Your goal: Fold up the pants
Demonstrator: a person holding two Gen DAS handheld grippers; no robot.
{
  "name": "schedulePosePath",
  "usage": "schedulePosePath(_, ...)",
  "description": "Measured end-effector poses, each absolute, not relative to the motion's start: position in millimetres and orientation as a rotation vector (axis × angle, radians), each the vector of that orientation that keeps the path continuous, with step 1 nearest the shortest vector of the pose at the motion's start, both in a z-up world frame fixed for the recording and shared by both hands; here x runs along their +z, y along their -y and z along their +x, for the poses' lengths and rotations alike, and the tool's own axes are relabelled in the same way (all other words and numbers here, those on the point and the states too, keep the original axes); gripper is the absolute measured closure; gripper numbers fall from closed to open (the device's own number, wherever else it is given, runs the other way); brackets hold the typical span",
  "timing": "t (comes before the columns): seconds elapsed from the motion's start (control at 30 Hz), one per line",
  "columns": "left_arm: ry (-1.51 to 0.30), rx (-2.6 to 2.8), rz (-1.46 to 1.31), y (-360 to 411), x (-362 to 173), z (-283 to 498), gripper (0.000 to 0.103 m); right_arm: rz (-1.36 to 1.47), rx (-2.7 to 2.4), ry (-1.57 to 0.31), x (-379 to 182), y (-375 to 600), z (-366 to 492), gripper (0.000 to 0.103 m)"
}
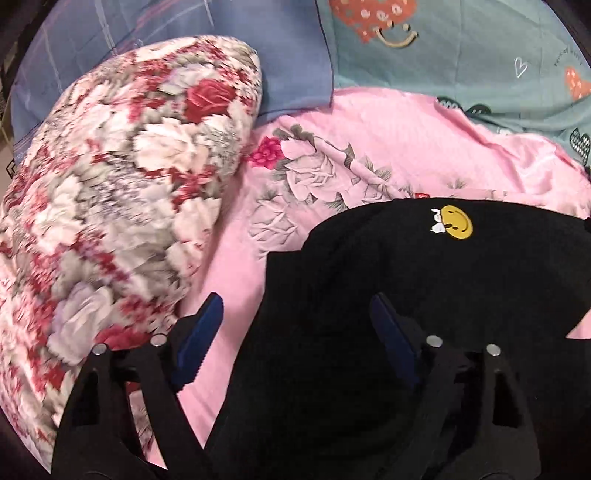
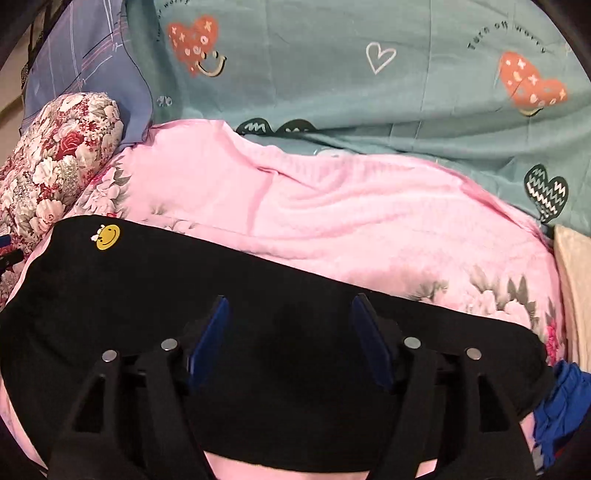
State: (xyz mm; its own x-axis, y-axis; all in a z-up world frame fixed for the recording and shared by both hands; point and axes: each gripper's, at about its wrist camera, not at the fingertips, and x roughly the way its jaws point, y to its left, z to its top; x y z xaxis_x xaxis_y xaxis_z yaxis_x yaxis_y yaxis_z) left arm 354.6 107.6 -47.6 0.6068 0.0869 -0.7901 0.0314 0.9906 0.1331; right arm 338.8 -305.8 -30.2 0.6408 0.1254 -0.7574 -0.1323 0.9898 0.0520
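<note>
The black pants (image 1: 424,295) lie on a pink floral sheet (image 1: 369,140), with a yellow smiley patch (image 1: 457,221) near their far edge. My left gripper (image 1: 297,314) is open over the pants' left end; its left finger is over the sheet, its right finger over the black cloth. In the right wrist view the pants (image 2: 147,280) stretch across the frame, the smiley patch (image 2: 108,237) at the far left. My right gripper (image 2: 290,317) is open above the middle of the pants and holds nothing.
A rolled red-and-white floral quilt (image 1: 110,206) lies close on the left (image 2: 55,162). A teal heart-print cover (image 2: 369,74) and a blue pillow (image 1: 184,33) lie behind. Blue cloth (image 2: 561,398) and a cream fabric (image 2: 576,288) sit at the right edge.
</note>
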Motion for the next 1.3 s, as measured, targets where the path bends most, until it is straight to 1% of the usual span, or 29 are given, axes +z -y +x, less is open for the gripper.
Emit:
schedulePosePath(0.23,-0.949,0.082,0.143,-103,-74,406,0.021,0.018,0.178,-0.902,-53,312,355,0.034)
schedulePosePath(0.37,-0.938,0.087,0.198,-95,-83,422,0.021,-0.010,0.212,-0.892,-54,307,361,0.034)
schedulePosePath(0.4,-0.940,0.084,0.210,-92,-85,426,0.024,-0.034,0.220,-0.894,-54,304,364,0.034)
schedulePosePath(0.47,-0.951,0.057,0.231,-85,-90,430,0.045,-0.075,0.241,-0.915,-56,298,372,0.034)
schedulePosePath(0.5,-0.959,0.041,0.259,-79,-92,431,0.073,-0.098,0.253,-0.931,-57,294,378,0.034)
schedulePosePath(0.53,-0.973,0.021,0.279,-74,-95,432,0.090,-0.119,0.261,-0.937,-58,289,382,0.034)
schedulePosePath(0.7,-0.972,0.009,0.271,-71,-93,433,0.096,-0.175,0.300,-0.945,-60,275,398,0.034)
schedulePosePath(0.97,-0.803,-0.076,0.121,-95,-23,387,0.095,-0.247,0.330,-0.977,-67,266,404,0.034)
schedulePosePath(1.17,-0.744,-0.021,0.079,-112,-4,364,0.096,-0.304,0.303,-0.995,-76,268,413,0.034)
schedulePosePath(1.3,-0.775,-0.010,0.074,-117,-11,367,0.096,-0.299,0.337,-1.027,-83,269,420,0.041)
